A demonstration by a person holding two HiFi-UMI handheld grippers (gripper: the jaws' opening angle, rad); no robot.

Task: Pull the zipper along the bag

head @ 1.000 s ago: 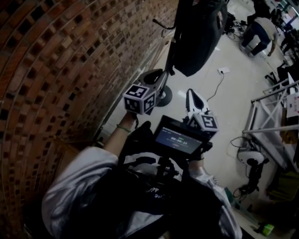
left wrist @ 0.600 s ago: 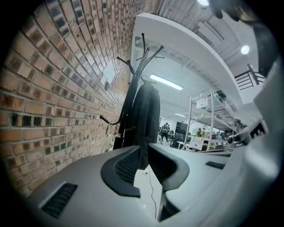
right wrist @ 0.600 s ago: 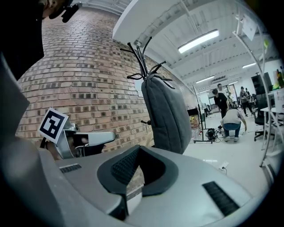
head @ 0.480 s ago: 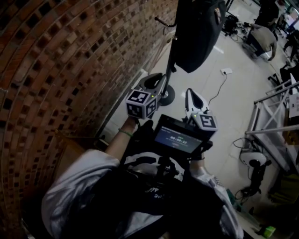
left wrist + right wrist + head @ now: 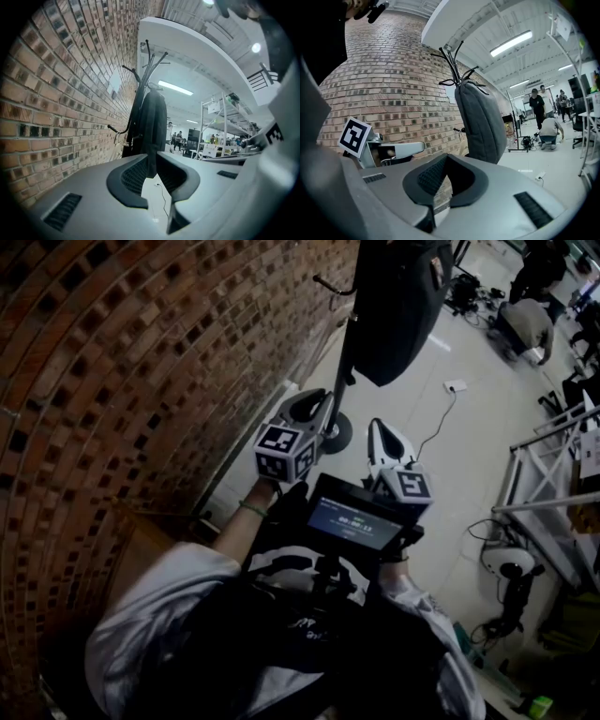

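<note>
A dark bag point(image 5: 398, 306) hangs from a black coat rack point(image 5: 147, 61) beside the brick wall. It shows as a dark shape point(image 5: 152, 126) in the left gripper view and as a grey padded shape point(image 5: 480, 122) in the right gripper view. Its zipper cannot be made out. My left gripper point(image 5: 307, 407) points at the bag from a distance, its jaws point(image 5: 151, 157) slightly apart with nothing between them. My right gripper point(image 5: 382, 430) is held beside it, also short of the bag, tips point(image 5: 446, 157) together and holding nothing. The left gripper point(image 5: 393, 150) also appears in the right gripper view.
The brick wall point(image 5: 141, 362) runs along the left. The rack's round base point(image 5: 330, 432) stands on the pale floor. A small screen point(image 5: 354, 521) sits at my chest. A cable and socket point(image 5: 455, 385) lie on the floor; a metal frame point(image 5: 544, 456) and people point(image 5: 543, 122) are further right.
Both grippers have drifted slightly up and toward the bag. The people in the background have shifted. Nothing was taken hold of.
</note>
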